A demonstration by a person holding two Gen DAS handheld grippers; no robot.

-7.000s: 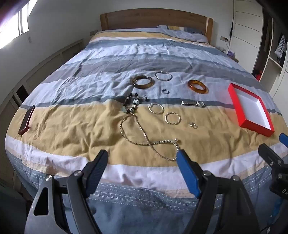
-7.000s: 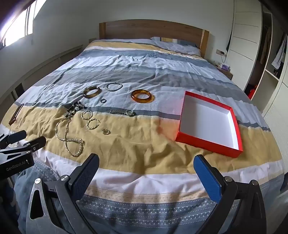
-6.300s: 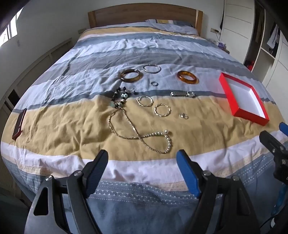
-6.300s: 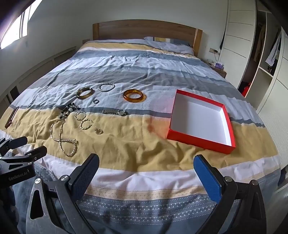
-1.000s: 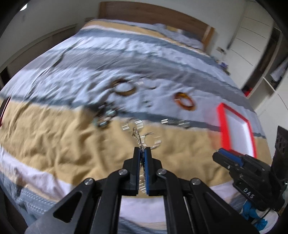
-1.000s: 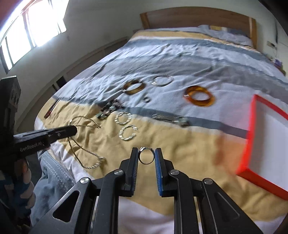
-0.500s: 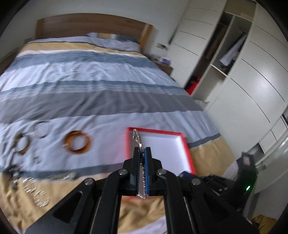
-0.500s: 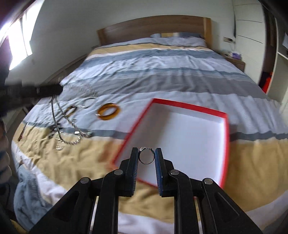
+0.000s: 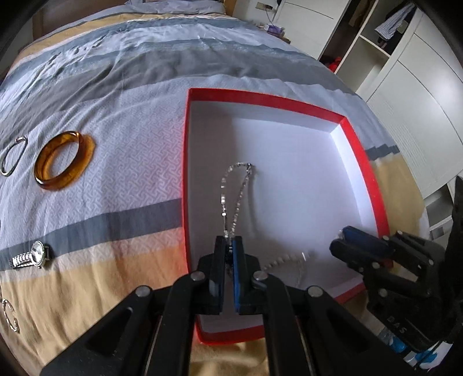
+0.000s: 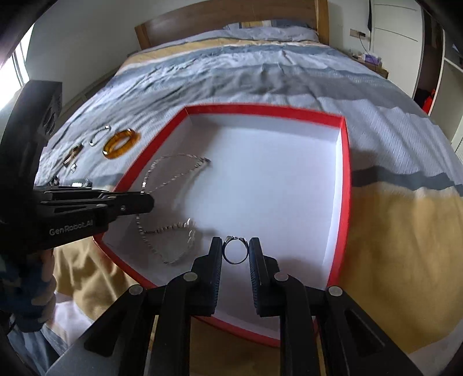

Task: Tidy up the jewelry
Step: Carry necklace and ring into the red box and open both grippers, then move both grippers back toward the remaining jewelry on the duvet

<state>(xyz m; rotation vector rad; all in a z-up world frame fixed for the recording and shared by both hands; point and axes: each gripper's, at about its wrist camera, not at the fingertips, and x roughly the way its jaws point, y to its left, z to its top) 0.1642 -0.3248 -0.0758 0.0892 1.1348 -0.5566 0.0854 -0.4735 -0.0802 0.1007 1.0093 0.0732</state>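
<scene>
A red box (image 9: 363, 162) with a white inside lies on the bed; it also shows in the right wrist view (image 10: 345, 185). My left gripper (image 9: 230, 245) is shut on a long chain necklace (image 9: 237, 185), whose loops trail onto the box floor (image 10: 173, 176). My right gripper (image 10: 235, 245) is shut on a small silver ring (image 10: 235, 251) and hovers over the near part of the box. The left gripper (image 10: 144, 199) reaches in from the box's left side. The right gripper (image 9: 356, 245) sits at the box's right edge.
On the striped bedspread left of the box lie an amber bangle (image 9: 62, 160), a thin silver bangle (image 9: 13, 157), a silver watch (image 9: 30, 256) and a hoop (image 9: 8, 315). White wardrobes (image 9: 413, 86) stand to the right, the wooden headboard (image 10: 231, 17) is far behind.
Both grippers have moved closer over the red box and lower. The necklace now drapes onto the box floor. The ring stays held between the right fingers.
</scene>
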